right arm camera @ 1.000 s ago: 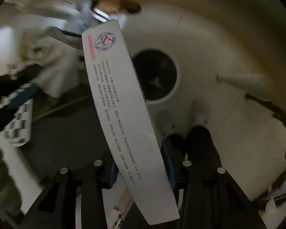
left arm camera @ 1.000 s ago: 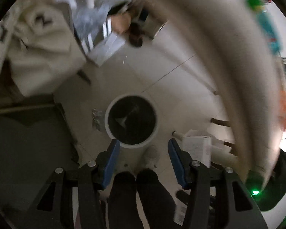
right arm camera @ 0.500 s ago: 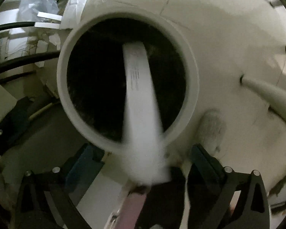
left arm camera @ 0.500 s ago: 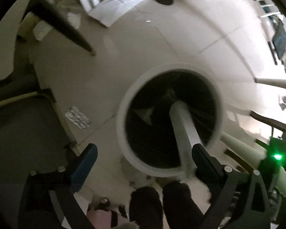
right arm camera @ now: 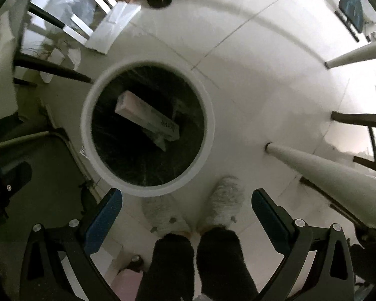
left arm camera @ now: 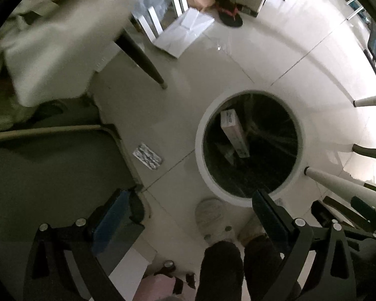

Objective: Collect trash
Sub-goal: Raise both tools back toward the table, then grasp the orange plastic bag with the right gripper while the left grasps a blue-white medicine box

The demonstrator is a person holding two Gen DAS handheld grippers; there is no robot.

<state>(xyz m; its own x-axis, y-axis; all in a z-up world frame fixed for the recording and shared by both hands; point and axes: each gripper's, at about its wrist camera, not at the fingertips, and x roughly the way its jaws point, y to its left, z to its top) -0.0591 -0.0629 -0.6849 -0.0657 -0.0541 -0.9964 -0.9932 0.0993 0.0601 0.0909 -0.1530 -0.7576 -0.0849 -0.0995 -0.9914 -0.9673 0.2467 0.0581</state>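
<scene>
Round white bin (left arm camera: pixel 199 148), black-lined: two long white boxes (right arm camera: pixel 148 119) inside. Foil blister pack (left arm camera: pixel 148 156) on floor beside bin. Left tongs (left arm camera: pixel 190 215) and right tongs (right arm camera: pixel 185 213) above bin, both spread apart, empty.

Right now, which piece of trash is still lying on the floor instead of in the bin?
The silver blister pack, flat on the tile left of the white bin. The long box and another beneath it are already inside.

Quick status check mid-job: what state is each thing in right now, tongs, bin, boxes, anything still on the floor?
Left tongs: open, empty.
Right tongs: open, empty.
Trash bin: upright, uncovered, dark-lined.
Long white box: inside the bin, lying slanted.
Second box: under it, mostly hidden.
Blister pack: on the floor, beside the bin, not collected.
</scene>
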